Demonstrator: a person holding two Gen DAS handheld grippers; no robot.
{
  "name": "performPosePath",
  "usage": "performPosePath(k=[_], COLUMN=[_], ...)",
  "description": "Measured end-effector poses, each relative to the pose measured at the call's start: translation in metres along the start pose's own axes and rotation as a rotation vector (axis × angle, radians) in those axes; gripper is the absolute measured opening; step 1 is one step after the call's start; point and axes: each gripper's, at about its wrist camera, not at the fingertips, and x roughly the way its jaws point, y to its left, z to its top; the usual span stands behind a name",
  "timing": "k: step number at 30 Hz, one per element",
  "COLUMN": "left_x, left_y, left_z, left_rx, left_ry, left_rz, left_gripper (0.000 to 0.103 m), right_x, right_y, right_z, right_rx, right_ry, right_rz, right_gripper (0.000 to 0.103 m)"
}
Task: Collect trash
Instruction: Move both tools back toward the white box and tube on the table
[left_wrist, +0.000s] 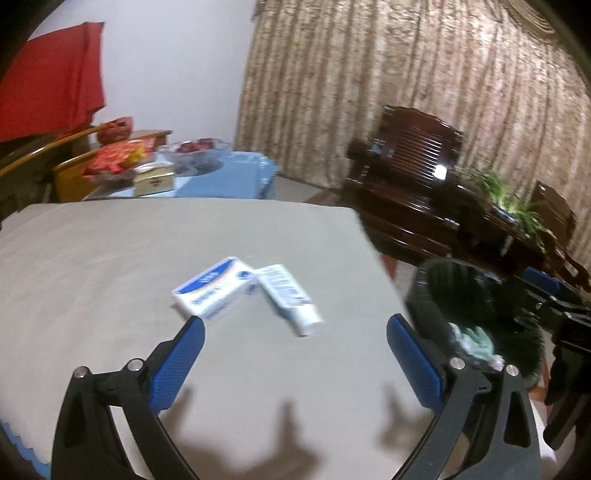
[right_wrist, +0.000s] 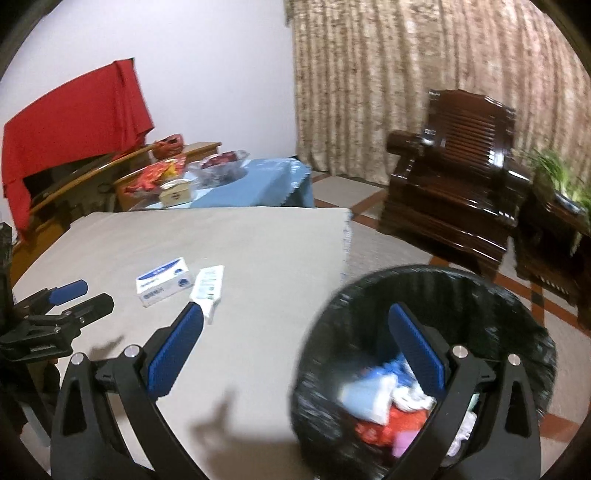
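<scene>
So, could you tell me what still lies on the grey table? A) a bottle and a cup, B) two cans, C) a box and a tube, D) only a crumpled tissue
C: a white-and-blue box and a white tube lie side by side on the table.

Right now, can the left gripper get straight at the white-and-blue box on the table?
Probably yes. The left gripper is open and empty, the box lies just ahead of its fingertips on the table, and nothing stands between; only the tube touches it.
</scene>
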Motion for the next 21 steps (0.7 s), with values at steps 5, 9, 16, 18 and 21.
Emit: performPosePath(k=[5,9,16,18,21], left_x=[0.006,0.018,0.049,0.06,0.076], left_y=[0.034,0.061,0.094,0.102,0.112], left_z=[-0.002,-0.002,-0.005,-0.006,-0.008], left_rx=[-0.023,-0.034,-0.033,-0.031,-0.03], left_ry=[0.004,0.024,0.074,0.091,0.118], left_rz=[0.059,0.095,0.119,0.123,0.126], left_gripper=[0.097,0.097,0.097,0.097,0.097], right_x=[0.03,0.066,0.131,0.148,0.165], right_y=[0.032,0.056,0.088,0.095,0.1], right_z=[0.01,0.014,-0.003,-0.009,-0.016], right_rx=[-0.023,-0.021,-0.04,-0.046,-0.049], right_ry=[0.01,0.04,0.15,0.182,0.214], right_rz=[0.045,0.073,0.082,0.082,0.077], right_gripper=[0.098,0.098,0.098,0.098,0.098])
